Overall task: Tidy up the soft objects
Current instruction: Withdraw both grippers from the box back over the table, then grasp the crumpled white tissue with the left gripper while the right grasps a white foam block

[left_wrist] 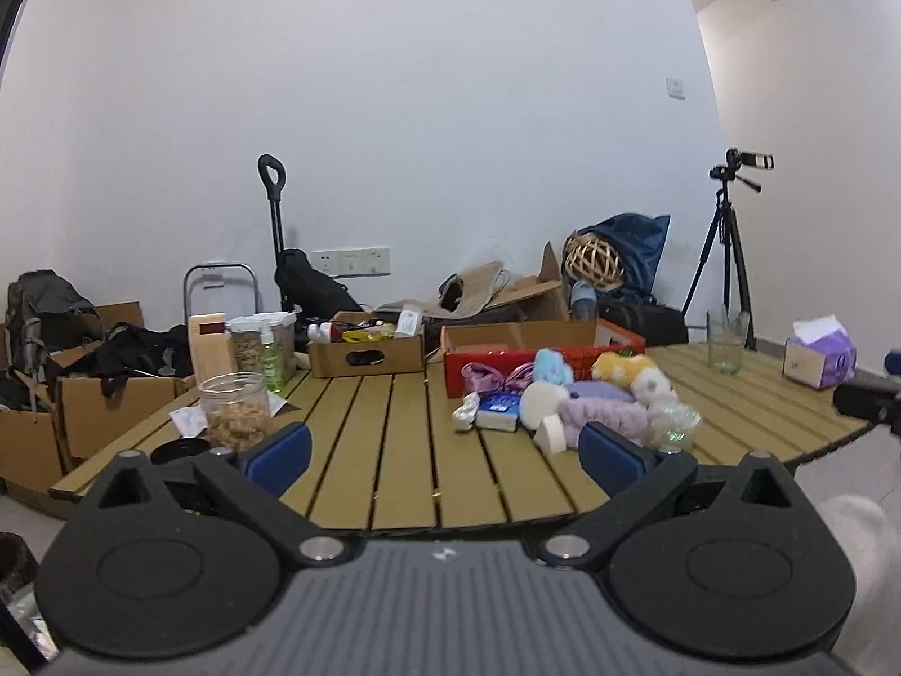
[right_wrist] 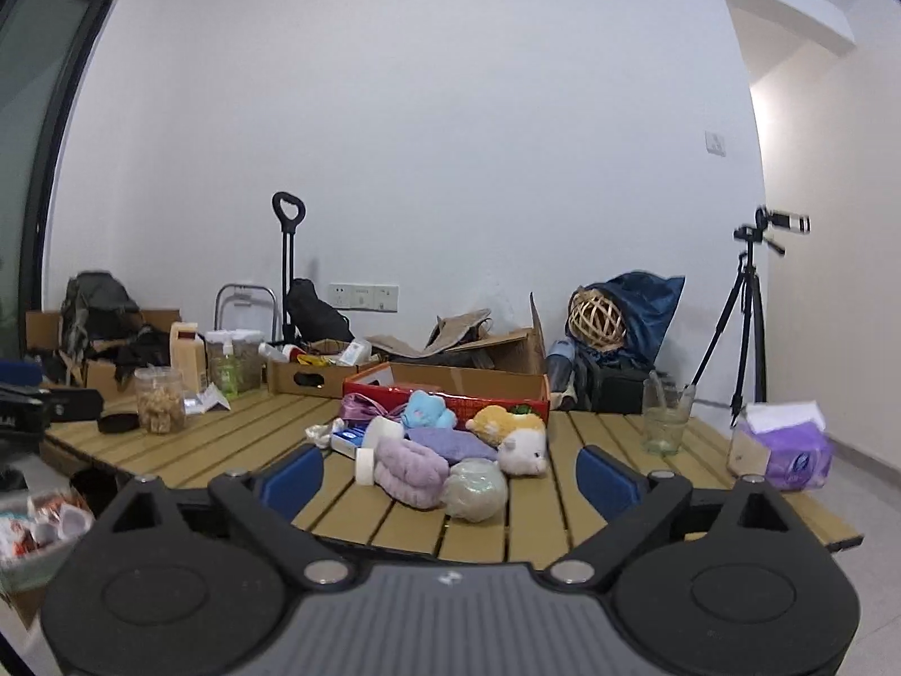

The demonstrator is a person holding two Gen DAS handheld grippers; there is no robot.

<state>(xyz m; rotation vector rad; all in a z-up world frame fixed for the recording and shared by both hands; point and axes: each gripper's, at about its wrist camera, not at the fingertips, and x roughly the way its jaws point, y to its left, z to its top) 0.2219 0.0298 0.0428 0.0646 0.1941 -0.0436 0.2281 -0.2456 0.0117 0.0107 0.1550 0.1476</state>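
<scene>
Both tools, left tool [left_wrist: 445,453] and right tool [right_wrist: 450,470], hang wide open and empty at the slatted tan wooden counter [left_wrist: 394,450], apparently ready to pick. Just before the red cardboard box [right_wrist: 507,403] lies the heap of soft plush toys [right_wrist: 450,450], probably bound for it.

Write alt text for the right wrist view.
The open right gripper points at a pile of soft toys on a slatted wooden table, nothing between its blue pads. A red box sits behind the pile, a tissue pack at right.
</scene>
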